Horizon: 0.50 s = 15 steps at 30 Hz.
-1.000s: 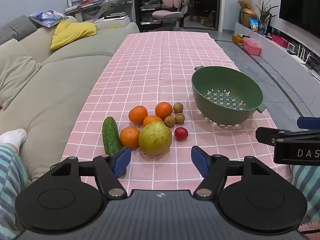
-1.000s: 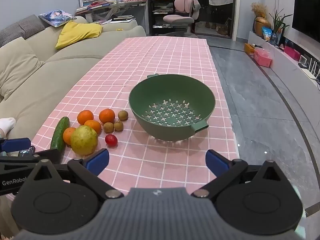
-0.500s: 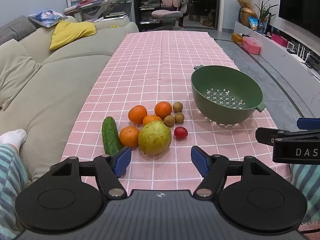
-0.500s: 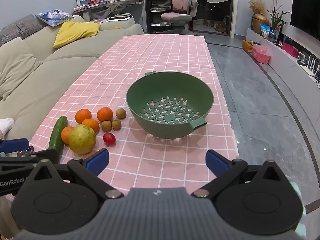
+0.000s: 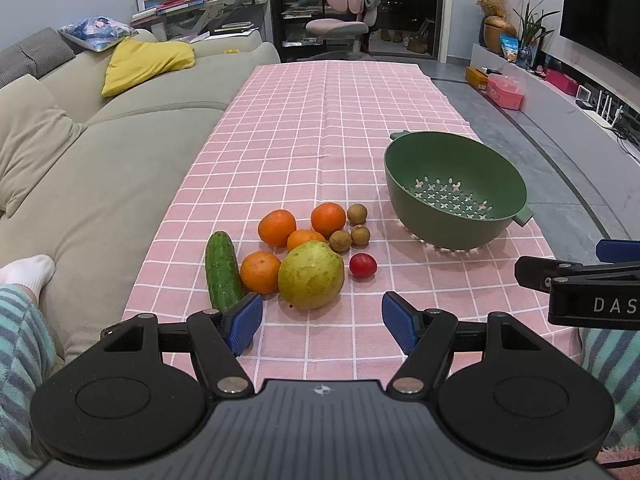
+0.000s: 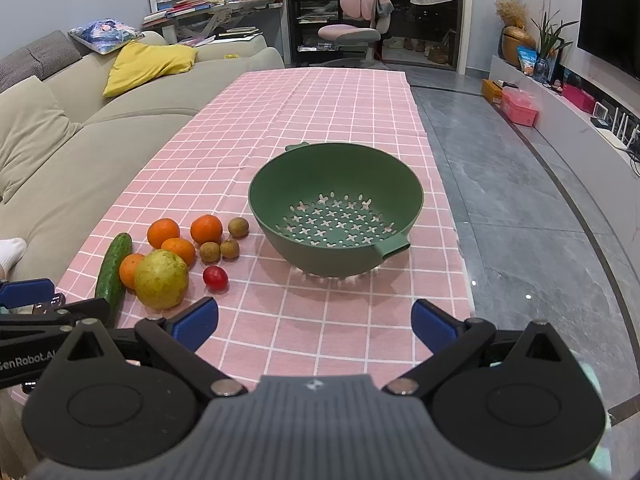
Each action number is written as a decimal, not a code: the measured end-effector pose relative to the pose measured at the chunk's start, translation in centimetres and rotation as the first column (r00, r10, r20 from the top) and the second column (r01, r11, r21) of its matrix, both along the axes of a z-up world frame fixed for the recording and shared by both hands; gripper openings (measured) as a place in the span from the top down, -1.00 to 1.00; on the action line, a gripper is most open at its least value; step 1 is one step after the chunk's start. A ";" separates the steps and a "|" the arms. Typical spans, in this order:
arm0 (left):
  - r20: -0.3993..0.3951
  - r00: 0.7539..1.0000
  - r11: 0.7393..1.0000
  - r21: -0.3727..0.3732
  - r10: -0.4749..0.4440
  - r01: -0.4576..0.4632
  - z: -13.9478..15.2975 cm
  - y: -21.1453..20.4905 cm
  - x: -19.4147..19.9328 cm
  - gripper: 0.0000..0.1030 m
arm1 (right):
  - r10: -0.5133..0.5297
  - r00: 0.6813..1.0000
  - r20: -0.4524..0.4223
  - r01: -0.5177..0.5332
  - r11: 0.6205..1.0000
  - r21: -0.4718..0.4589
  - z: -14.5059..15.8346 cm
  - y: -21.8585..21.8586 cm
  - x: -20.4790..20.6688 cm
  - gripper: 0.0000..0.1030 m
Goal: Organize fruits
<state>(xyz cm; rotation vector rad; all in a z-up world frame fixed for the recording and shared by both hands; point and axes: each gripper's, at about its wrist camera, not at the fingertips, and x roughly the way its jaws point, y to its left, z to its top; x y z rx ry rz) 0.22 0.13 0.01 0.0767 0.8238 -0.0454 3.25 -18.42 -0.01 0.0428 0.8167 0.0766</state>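
The left gripper (image 5: 322,322) is held wide open above the near edge of the table, and nothing is gripped between its blue pads (image 5: 244,322). The left pad is seen just in front of the near end of the cucumber (image 5: 222,271); whether it touches cannot be told. The right gripper (image 6: 314,320) is likewise spread wide, with nothing held, and is pointed toward the green colander (image 6: 336,184). No fruit is touched by it.

The fruits are gathered in a loose cluster on the pink checked tablecloth (image 5: 320,128), to the left of the colander. The cucumber is laid lengthwise at the left edge of the group. Beside it a mandarin (image 5: 260,272) is pressed against a large yellow-green guava (image 5: 311,274), which is the nearest piece to the left gripper. Three more mandarins are placed behind these, one (image 5: 277,227) at the left, one (image 5: 328,219) at the right and one (image 5: 306,239) partly hidden behind the guava. Three small brown longans (image 5: 357,213) are grouped just right of the mandarins, and a small red tomato (image 5: 363,265) is set apart, right of the guava.

The colander is stood upright on the cloth, well apart from the fruit, and only its perforated bottom is seen inside. A beige sofa (image 5: 100,152) is placed along the left side of the table.
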 end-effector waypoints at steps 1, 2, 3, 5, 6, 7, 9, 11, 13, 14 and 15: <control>0.000 1.000 1.000 0.001 -0.001 0.001 0.0 0.0 0.0 -0.57 | -0.001 1.000 -0.001 0.001 1.000 0.000 0.0 0.0 0.0 -0.92; 0.000 1.000 1.000 -0.002 0.001 -0.001 0.0 0.0 0.0 -0.57 | -0.002 1.000 -0.002 0.002 1.000 0.000 0.0 -0.1 0.0 -0.92; -0.001 1.000 1.000 -0.002 0.001 -0.001 0.0 0.0 0.0 -0.57 | -0.003 1.000 -0.003 0.003 1.000 0.001 0.0 -0.1 0.0 -0.92; 0.000 1.000 1.000 -0.002 0.002 -0.002 0.0 0.0 0.0 -0.57 | -0.005 1.000 -0.004 0.005 1.000 0.001 0.0 -0.1 0.1 -0.92; 0.000 1.000 1.000 -0.001 0.002 -0.002 0.0 0.0 0.0 -0.57 | -0.006 1.000 -0.004 0.006 1.000 0.000 0.0 -0.1 0.1 -0.92; 0.000 1.000 1.000 -0.002 0.002 -0.002 0.0 0.0 0.0 -0.57 | -0.006 1.000 -0.005 0.006 1.000 -0.001 0.0 -0.1 0.1 -0.92; 0.000 1.000 1.000 -0.002 0.002 -0.002 0.0 0.0 0.0 -0.57 | -0.005 1.000 -0.006 0.005 1.000 -0.004 0.0 -0.1 0.1 -0.92; 0.000 1.000 1.000 -0.001 0.002 -0.002 0.0 0.0 0.0 -0.57 | -0.004 1.000 -0.006 0.004 1.000 -0.006 0.0 0.0 0.0 -0.92; -0.001 1.000 1.000 -0.002 0.001 -0.001 0.0 0.0 0.0 -0.57 | -0.005 1.000 -0.006 0.005 1.000 -0.006 0.0 0.0 0.0 -0.92; 0.000 1.000 1.000 -0.002 0.002 -0.002 0.0 0.0 0.0 -0.57 | -0.005 1.000 -0.006 0.005 1.000 -0.005 0.0 0.0 0.0 -0.92; 0.000 1.000 1.000 -0.002 0.001 -0.001 0.0 0.0 0.0 -0.57 | -0.006 1.000 -0.007 0.006 1.000 -0.005 0.0 0.0 0.0 -0.92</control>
